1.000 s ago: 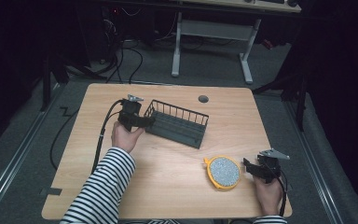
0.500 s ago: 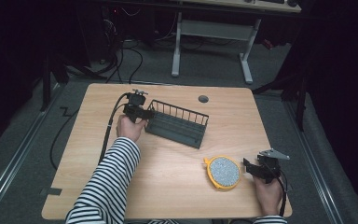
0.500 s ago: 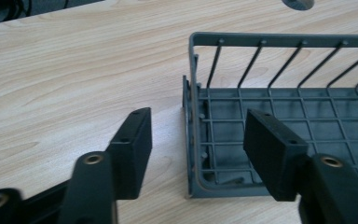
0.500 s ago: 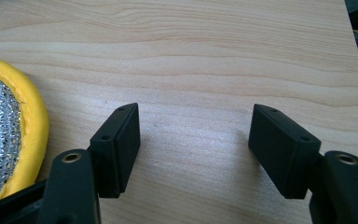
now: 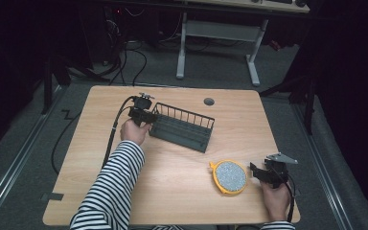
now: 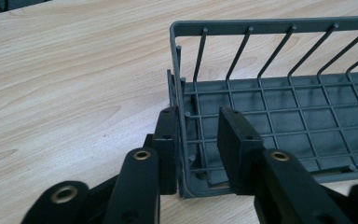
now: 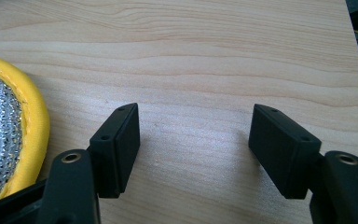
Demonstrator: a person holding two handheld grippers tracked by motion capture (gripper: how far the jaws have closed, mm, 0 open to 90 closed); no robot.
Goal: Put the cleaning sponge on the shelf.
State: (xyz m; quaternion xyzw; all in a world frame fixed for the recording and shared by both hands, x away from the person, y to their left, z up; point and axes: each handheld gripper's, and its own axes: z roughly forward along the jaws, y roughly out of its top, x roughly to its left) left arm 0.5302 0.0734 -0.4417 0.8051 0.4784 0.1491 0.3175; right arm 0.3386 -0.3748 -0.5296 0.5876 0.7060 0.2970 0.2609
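Left tool (image 6: 198,144) straddles the end wall of the grey wire rack (image 5: 182,128) at mid-table, jaws narrowed around it, seemingly not clamped yet. Right tool (image 7: 200,154) gapes wide beside the yellow-rimmed strainer (image 5: 229,176). Since a second ago, the left hand has pushed forward to the rack's end.

We see the left gripper (image 5: 149,116) farther forward than a second ago, now at the dark wire rack's (image 5: 184,128) end wall, its jaws straddling that wall (image 6: 181,135) without clamping.
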